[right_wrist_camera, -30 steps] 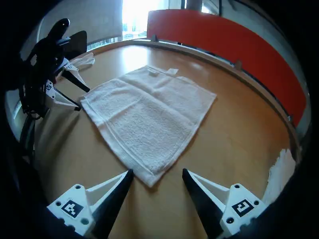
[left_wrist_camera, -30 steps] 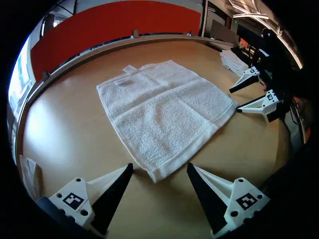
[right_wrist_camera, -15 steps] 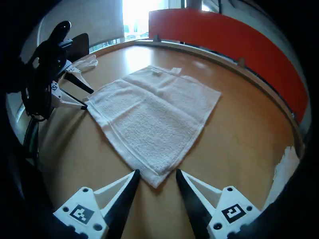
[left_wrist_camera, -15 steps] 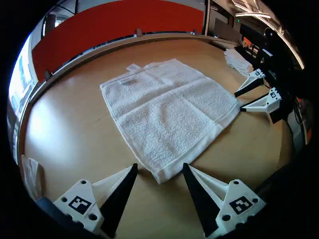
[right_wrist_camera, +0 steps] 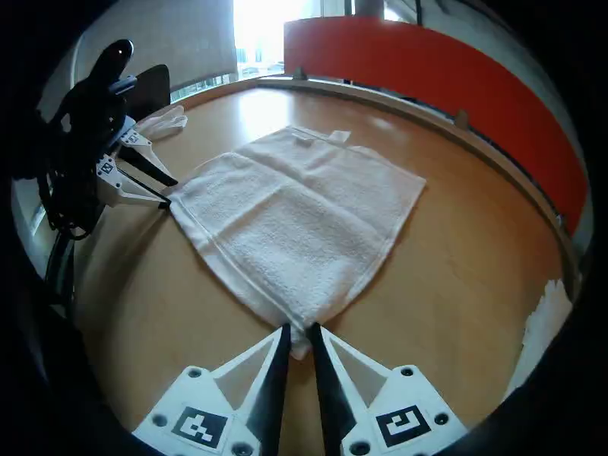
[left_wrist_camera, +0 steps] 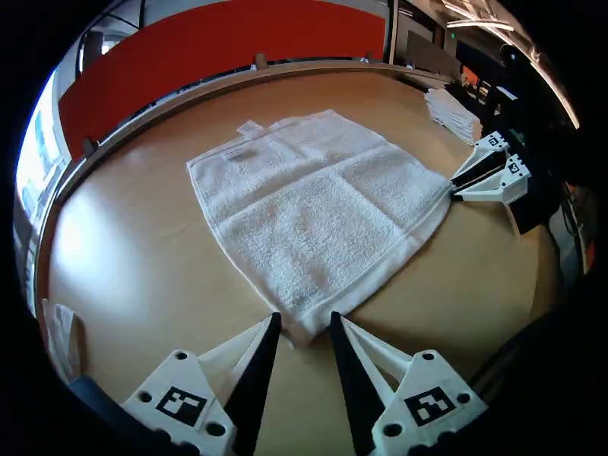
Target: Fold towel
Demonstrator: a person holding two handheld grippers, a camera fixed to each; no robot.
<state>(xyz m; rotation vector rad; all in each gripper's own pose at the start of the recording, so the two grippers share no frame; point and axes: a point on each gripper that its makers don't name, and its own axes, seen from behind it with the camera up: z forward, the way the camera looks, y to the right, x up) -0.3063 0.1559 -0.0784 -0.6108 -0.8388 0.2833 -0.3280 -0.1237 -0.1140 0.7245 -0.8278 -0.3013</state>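
A white towel lies flat on the wooden table, a small label at its far edge. In the left gripper view, my left gripper straddles the nearest corner. Its fingers are narrowed to a small gap and the corner bunches slightly between them. In the right gripper view, my right gripper is shut on the opposite near corner, which is puckered between the fingertips. Each view also shows the other gripper, held by a hand, at its own corner: right gripper, left gripper.
A stack of folded white towels sits at the table's far right in the left gripper view. Loose white cloths lie near the table edges. A red partition runs behind the raised table rim. A dark chair stands beyond.
Both grippers moved forward onto the towel's corners and narrowed. The right one went from wide open to shut on its corner; the left one narrowed around its corner.
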